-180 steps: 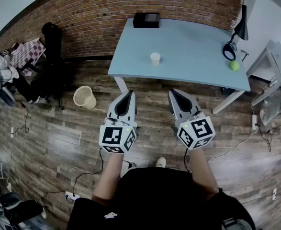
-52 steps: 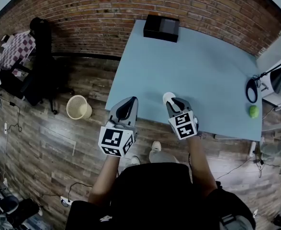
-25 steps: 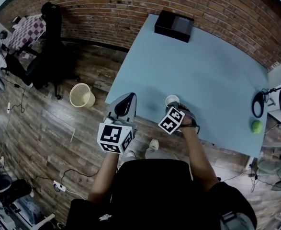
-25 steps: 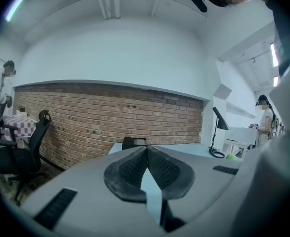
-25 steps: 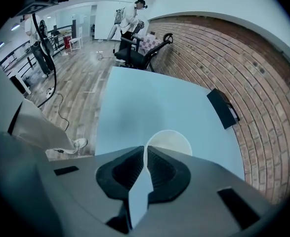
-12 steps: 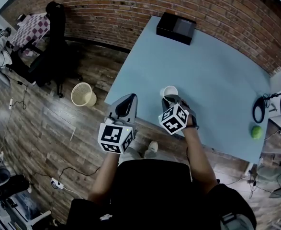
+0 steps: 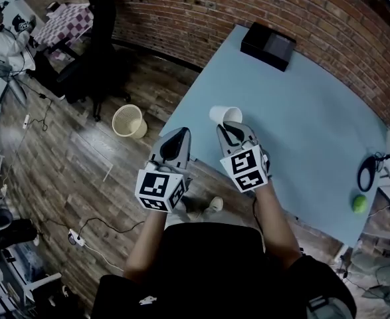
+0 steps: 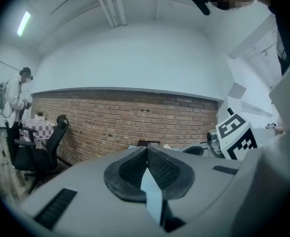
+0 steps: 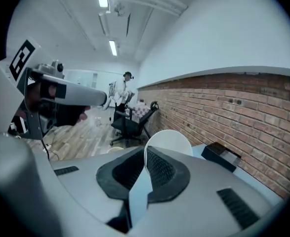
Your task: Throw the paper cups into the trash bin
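A white paper cup hangs in the air over the near left corner of the light blue table. My right gripper is shut on its rim. In the right gripper view the cup sticks out past the tips of the right gripper, its wall pinched between the pads. My left gripper is shut and empty, hovering over the wooden floor beside the table. In the left gripper view the left gripper has nothing between its pads. The cream wicker trash bin stands on the floor, left of both grippers.
A black box sits at the table's far edge by the brick wall. A green ball and a lamp base are at the table's right end. A black office chair and a person are at the far left.
My right gripper has lifted the cup off the table and carried it up and to the left. The left gripper has stayed nearly in place. The view has swung towards the bin side.
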`<state>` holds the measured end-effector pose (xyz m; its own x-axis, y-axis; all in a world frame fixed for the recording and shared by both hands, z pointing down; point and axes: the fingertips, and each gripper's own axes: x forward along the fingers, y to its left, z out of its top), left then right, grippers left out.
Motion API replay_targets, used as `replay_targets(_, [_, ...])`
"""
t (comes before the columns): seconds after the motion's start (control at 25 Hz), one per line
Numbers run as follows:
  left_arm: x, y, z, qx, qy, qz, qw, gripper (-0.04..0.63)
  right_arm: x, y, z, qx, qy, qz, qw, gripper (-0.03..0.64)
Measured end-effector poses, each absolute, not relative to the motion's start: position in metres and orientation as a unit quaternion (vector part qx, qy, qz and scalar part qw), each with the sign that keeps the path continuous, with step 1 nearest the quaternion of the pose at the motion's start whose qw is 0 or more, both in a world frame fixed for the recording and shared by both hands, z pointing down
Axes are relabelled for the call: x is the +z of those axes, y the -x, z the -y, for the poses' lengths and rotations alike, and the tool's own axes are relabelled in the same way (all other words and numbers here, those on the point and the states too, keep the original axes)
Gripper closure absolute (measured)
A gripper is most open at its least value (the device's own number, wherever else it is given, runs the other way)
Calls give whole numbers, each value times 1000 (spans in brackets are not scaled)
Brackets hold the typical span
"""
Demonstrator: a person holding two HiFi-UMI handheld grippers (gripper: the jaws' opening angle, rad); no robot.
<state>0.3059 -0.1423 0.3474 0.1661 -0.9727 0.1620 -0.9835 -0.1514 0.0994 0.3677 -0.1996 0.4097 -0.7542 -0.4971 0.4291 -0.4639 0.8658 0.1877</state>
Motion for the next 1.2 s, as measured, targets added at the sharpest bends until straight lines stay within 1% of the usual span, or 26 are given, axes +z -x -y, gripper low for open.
replay_targets(0.12, [345,-289,133,23,-741,665,92,586,393,-349,191,-24,-241,950,197,594])
replay_targets(0.2, [344,-275,125,16,-727,680,94,586,386,-336,184,-25,-226,956,183,594])
replay_targets(0.56, [333,-229,96,4,-685,724,82,586,364,-282,158,-43,-179,971,152,594])
replay_targets(0.76, [317,-203,89,0,-661,748,59,586,349,-253,149,-48,-154,979,127,595])
replay_targets(1.2, [311,-134,50,-10,-601,797,50,586,334,-186,125,-49,-113,987,106,594])
